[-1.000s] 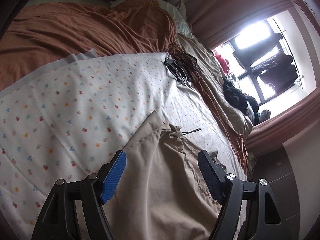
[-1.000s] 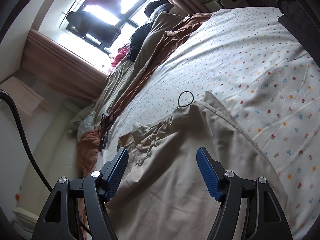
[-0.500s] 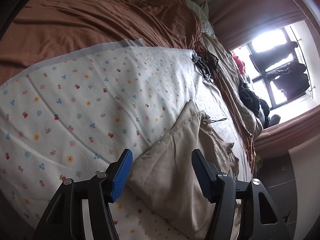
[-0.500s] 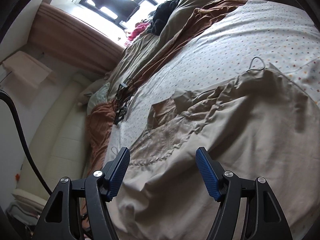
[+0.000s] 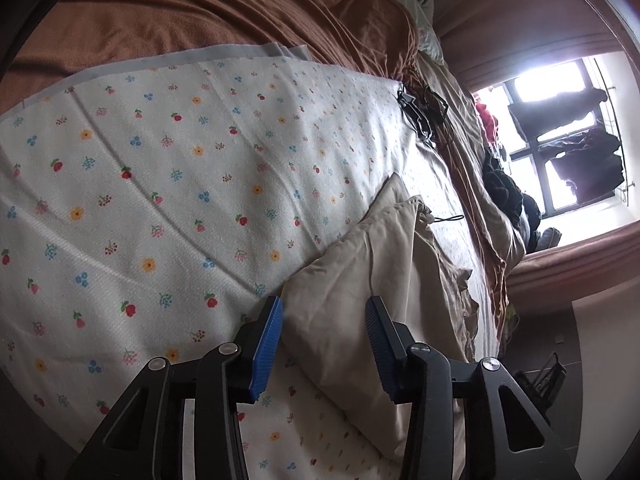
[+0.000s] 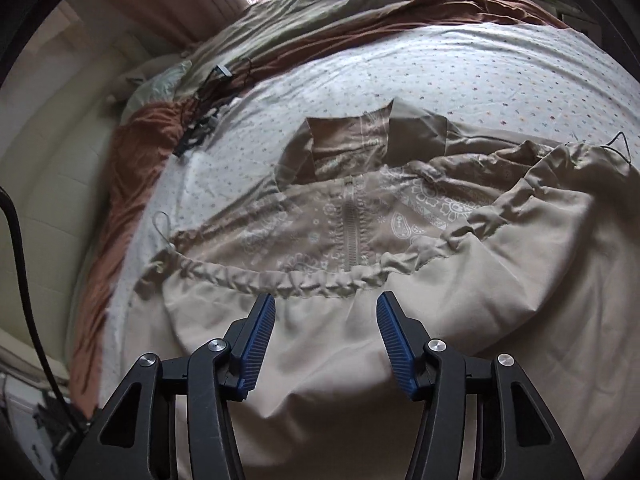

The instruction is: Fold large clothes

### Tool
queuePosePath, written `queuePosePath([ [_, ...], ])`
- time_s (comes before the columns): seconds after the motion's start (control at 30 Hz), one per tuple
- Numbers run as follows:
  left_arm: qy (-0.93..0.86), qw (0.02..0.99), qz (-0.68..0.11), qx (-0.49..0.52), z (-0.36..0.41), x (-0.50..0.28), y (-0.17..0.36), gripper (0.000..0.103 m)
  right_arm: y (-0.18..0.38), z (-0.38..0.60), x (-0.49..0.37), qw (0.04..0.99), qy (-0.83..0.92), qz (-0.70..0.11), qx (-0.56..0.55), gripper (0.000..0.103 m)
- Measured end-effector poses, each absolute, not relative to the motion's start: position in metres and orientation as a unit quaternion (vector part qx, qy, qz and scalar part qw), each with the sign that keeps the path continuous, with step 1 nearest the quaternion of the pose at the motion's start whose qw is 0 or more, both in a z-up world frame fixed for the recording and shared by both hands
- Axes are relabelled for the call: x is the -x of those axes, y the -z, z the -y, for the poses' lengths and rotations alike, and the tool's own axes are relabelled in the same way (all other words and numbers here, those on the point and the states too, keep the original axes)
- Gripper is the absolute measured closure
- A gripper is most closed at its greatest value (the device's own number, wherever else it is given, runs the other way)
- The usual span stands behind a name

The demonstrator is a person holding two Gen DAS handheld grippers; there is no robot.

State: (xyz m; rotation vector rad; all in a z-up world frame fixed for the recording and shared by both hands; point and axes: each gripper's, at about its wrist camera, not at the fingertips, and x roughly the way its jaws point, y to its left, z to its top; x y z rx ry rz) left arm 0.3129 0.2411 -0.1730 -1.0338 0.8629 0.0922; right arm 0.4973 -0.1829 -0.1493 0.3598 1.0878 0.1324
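Beige jacket (image 6: 460,300) lies spread on floral bed sheet (image 5: 180,184), zipper (image 6: 352,224) exposed. Left tool (image 5: 324,328) & right tool (image 6: 326,320): both released, hovering over fabric, nothing gripped.

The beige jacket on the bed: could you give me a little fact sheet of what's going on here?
garment: beige jacket, spread out, patterned lining and zipper showing
surface: flowered sheet on a bed
left gripper: open, holding nothing, pointed at one end of the jacket
right gripper: open, holding nothing, above the gathered hem
nearby: brown blanket, tangle of black cords, window
fold status: not yet neatly folded
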Motion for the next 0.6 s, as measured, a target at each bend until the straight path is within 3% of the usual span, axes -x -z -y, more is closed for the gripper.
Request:
queuePosePath([
  [0.27, -0.062, 0.773, -0.407, 0.482, -0.236, -0.308, 0.18, 0.06, 0.19, 0.165, -0.51, 0.824, -0.045, -0.558, -0.085, 0.054],
  [0.3, -0.063, 0.772, -0.408, 0.483, -0.235, -0.308, 0.182, 0.06, 0.19, 0.167, -0.512, 0.827, -0.042, -0.555, -0.084, 0.06],
  [0.4, -0.064, 0.766, -0.415, 0.487, -0.232, -0.304, 0.187, 0.06, 0.189, 0.176, -0.517, 0.828, -0.051, -0.548, -0.106, 0.099],
  [0.6, -0.067, 0.765, -0.423, 0.481, -0.229, -0.3, 0.187, 0.06, 0.163, 0.201, -0.521, 0.849, -0.057, -0.499, -0.164, 0.101],
])
